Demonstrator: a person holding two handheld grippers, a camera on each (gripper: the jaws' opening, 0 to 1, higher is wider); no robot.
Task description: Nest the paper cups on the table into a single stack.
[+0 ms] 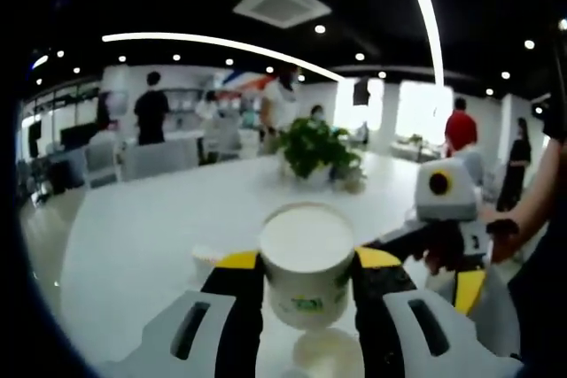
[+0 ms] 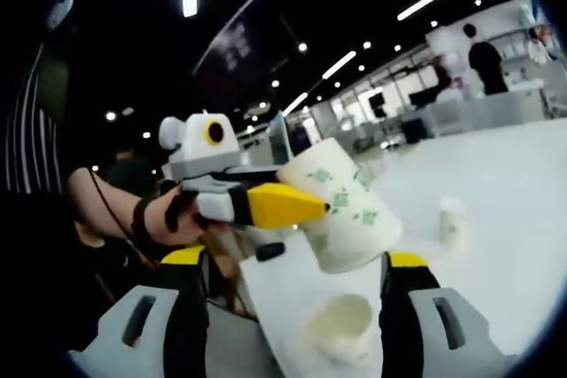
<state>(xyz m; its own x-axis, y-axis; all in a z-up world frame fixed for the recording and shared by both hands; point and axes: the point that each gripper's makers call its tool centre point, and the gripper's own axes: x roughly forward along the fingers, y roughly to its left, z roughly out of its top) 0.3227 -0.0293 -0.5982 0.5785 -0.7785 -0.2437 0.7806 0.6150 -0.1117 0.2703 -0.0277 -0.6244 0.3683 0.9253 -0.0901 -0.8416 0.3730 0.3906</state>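
Left gripper view: the left tongs (image 1: 306, 294) pinch a paper cup (image 1: 306, 263) at lower centre, above a second cup (image 1: 324, 350) on the white desk (image 1: 151, 236). Right gripper view: the right tongs (image 2: 292, 294) stand spread and empty around that desk cup (image 2: 341, 325) at lower centre. A third cup (image 2: 452, 219) stands mid-right. The nesting step seems in hand; next, lower the held cup squarely into the one below

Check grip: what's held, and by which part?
Left claw clamps the white, green-printed paper cup by its side walls, below the rim. Right claw is open, holding nothing.
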